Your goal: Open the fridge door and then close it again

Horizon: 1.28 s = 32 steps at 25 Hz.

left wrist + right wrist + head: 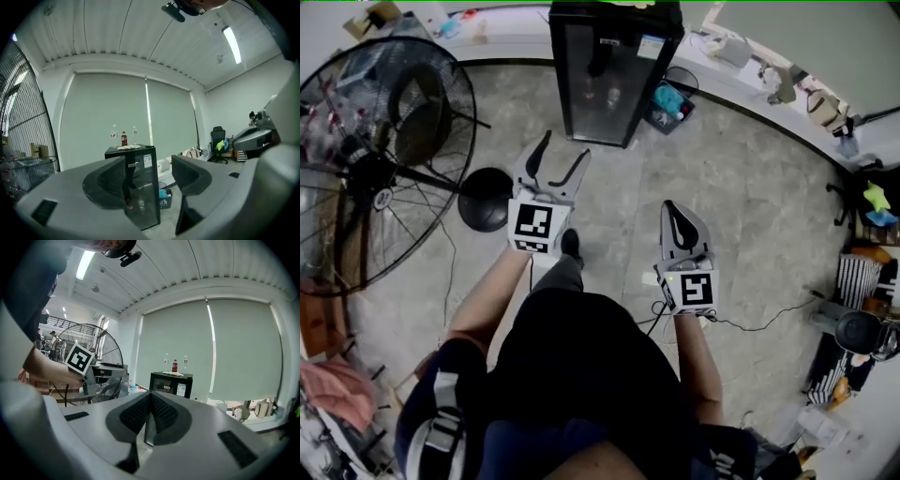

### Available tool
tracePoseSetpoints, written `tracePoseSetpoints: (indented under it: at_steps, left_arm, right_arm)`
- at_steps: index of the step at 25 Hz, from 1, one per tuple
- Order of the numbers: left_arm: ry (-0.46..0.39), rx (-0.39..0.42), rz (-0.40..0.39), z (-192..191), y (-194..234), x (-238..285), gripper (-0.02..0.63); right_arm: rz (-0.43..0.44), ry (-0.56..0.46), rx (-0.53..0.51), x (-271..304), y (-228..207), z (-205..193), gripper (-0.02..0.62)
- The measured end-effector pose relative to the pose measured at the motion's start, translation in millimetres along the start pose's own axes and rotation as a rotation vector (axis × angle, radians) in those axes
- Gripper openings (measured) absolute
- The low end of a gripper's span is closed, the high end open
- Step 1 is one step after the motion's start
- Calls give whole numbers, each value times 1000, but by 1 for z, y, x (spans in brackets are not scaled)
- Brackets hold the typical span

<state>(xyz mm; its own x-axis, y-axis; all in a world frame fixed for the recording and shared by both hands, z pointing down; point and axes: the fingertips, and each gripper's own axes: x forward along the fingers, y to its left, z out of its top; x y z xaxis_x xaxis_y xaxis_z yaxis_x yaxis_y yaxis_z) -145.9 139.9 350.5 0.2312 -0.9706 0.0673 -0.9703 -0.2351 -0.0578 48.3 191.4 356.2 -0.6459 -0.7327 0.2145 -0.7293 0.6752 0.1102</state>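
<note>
**A:** Where is the fridge?

**B:** Straight ahead across the floor, well apart from both grippers. It backs onto the curved white ledge; its door faces the person and lies flush with the case.

**A:** What room is there around it?

**B:** A bare strip of floor leads up to it. On the left stands a big fan, whose round base shows just left of the left gripper in the head view. A blue box sits just beside the fridge's right corner; further right the floor is open as far as the clutter along the wall; a thin cable trails across it near the right gripper.

**A:** And the jaws?

**B:** The left gripper's are spread wide with nothing between the pads; in its own view the far-off fridge shows through the gap. The right gripper's are pressed together, pad on pad, and grasp nothing.

**A:** Materials, shapes?

**B:** The fridge is a black, square-edged box with a glossy glass front; bottles stand on its flat top, a red one among clear ones. The floor is mottled grey and stone-like, with faint joints. The fan is a cage of thin wire. The jaws are smooth grey plastic with dark dimpled pads.
</note>
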Motion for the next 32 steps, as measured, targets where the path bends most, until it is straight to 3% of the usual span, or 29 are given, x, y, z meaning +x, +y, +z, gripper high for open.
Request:
tracePoseSetpoints:
  at_steps: [8,18,26,32]
  left_arm:
    - [57,-14,26,-32,91,117,299]
    - [134,-51,135,-104,166,251,299]
    - [179,-100,179,-166,228,326,299]
    - [221,-123,145,-216,258,364,299]
  right_arm:
    - [14,7,12,117,-36,8,17]
    - [139,55,26,220,-104,-11,17]
    - [198,84,7,273,-123,-24,18]
    - [218,106,8,302,-123,-38,18]
